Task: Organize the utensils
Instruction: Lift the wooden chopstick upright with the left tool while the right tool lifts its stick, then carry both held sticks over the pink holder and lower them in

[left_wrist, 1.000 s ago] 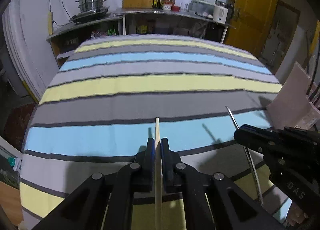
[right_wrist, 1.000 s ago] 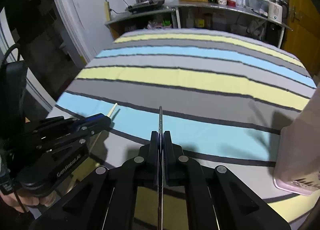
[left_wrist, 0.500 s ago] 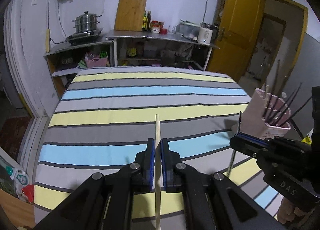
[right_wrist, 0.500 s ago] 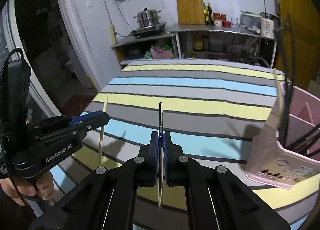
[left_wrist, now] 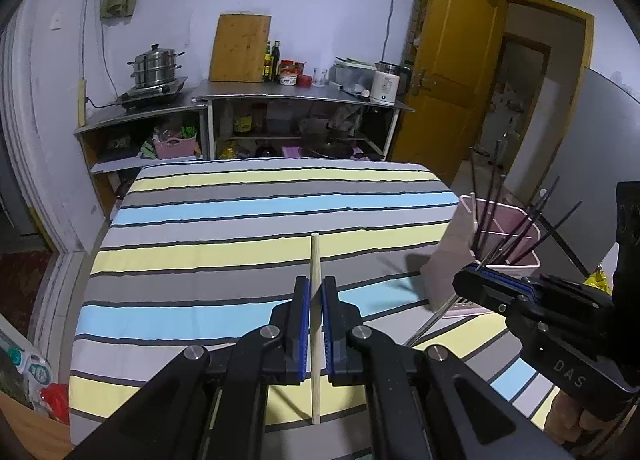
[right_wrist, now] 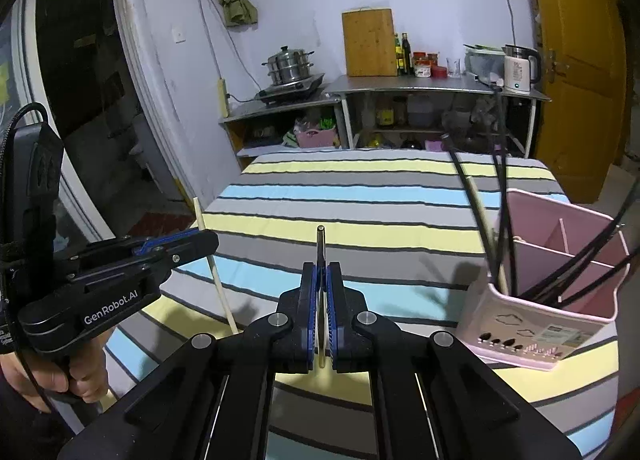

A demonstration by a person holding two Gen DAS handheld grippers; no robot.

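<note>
My left gripper (left_wrist: pixel 315 292) is shut on a pale wooden chopstick (left_wrist: pixel 315 256) that points up and forward above the striped table (left_wrist: pixel 240 219). My right gripper (right_wrist: pixel 321 276) is shut on a thin metal chopstick (right_wrist: pixel 320 240), also held upright. In the right wrist view the left gripper (right_wrist: pixel 200 240) shows at the left with the wooden chopstick (right_wrist: pixel 218 280). In the left wrist view the right gripper (left_wrist: pixel 476 280) hovers just in front of a pink divided utensil holder (left_wrist: pixel 492 236). The holder (right_wrist: pixel 560 284) stands at the table's right side and holds several dark chopsticks (right_wrist: pixel 500 199) and a pale one.
The striped cloth covers the whole table. Behind the table stand metal shelves (left_wrist: pixel 280 99) with a steamer pot (left_wrist: pixel 154 67), a wooden cutting board (left_wrist: pixel 240 47), bottles and a kettle (left_wrist: pixel 386 85). A yellow door (left_wrist: pixel 452 71) is at the back right.
Both grippers have lifted and tilted up from close over the cloth, each still holding its chopstick. The pink holder has come fully into view on the right.
</note>
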